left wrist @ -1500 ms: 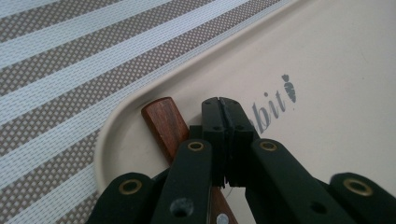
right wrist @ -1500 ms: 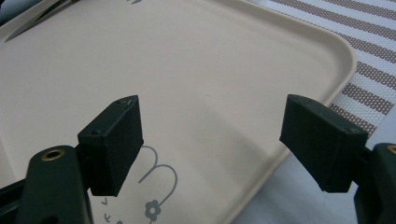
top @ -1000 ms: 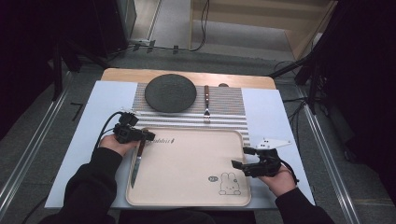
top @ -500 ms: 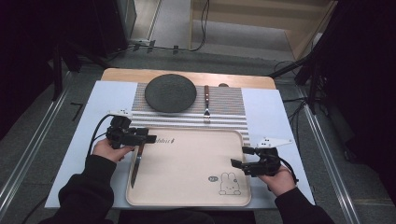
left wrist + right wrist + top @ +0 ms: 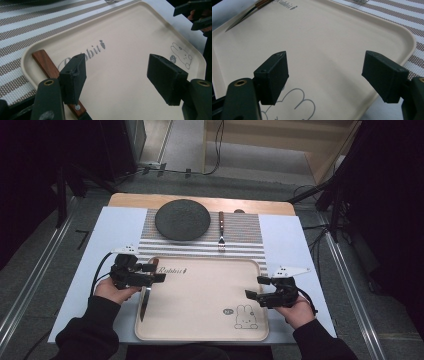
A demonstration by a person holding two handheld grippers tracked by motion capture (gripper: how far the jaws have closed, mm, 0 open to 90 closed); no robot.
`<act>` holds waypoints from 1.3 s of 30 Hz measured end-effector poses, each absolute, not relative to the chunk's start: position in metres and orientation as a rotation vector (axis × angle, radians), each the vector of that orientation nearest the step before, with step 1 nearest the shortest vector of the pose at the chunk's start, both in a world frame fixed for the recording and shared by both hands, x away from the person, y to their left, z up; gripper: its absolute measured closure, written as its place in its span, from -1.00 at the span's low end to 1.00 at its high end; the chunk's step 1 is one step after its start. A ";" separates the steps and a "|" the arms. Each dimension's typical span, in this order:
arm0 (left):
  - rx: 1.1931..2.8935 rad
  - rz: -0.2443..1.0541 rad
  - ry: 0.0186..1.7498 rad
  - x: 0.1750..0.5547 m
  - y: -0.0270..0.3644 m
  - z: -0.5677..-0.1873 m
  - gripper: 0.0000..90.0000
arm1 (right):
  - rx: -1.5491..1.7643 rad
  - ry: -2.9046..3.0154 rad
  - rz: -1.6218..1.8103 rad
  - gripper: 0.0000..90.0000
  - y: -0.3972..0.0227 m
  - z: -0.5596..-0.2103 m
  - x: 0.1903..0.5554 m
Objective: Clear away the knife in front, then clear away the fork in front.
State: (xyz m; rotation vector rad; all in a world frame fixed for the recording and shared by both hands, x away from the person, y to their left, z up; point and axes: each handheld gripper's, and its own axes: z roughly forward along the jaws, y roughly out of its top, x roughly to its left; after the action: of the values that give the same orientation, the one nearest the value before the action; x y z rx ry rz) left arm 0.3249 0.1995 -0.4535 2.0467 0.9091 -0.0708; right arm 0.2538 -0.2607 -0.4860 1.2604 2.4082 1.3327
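A knife with a wooden handle (image 5: 144,296) lies along the left side of the cream tray (image 5: 210,290), blade toward me. My left gripper (image 5: 156,272) hovers at the tray's top left corner, right by the handle's end. In the left gripper view the handle (image 5: 45,62) passes under the left pad (image 5: 73,77). The left gripper (image 5: 120,72) has just been opening and has nothing between its jaws. My right gripper (image 5: 254,287) is open at the tray's right edge. In the right gripper view its jaws (image 5: 327,72) stand wide over bare tray (image 5: 332,37), with the knife (image 5: 244,15) far off.
A dark round plate (image 5: 182,219) and a fork (image 5: 221,231) rest on the striped placemat (image 5: 250,240) behind the tray. White sheets flank the mat on the wooden table (image 5: 130,199). The tray carries a rabbit drawing (image 5: 245,316) at its front right.
The left gripper has drawn back to the left, off the knife's handle, and its jaws have opened wide. The knife stays on the tray. The right gripper has not moved.
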 end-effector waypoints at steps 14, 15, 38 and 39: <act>2.038 -0.064 0.933 0.320 0.209 -0.457 -0.29 | 1.275 2.404 1.329 -0.58 -0.262 -0.486 0.252; 2.037 -0.064 0.934 0.320 0.209 -0.457 -0.29 | 1.275 2.401 1.330 -0.58 -0.263 -0.486 0.252; 2.023 -0.077 0.937 0.323 0.211 -0.458 -0.29 | 1.270 2.352 1.354 -0.55 -0.261 -0.480 0.271; 2.023 -0.076 0.936 0.324 0.211 -0.458 -0.29 | 1.267 2.344 1.359 -0.56 -0.261 -0.480 0.272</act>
State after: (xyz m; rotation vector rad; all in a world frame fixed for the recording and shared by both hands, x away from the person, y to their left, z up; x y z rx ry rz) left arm 0.3235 0.2111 -0.4583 2.0232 0.9363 -0.0758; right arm 0.2718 -0.2613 -0.4799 1.2666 2.3438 1.3590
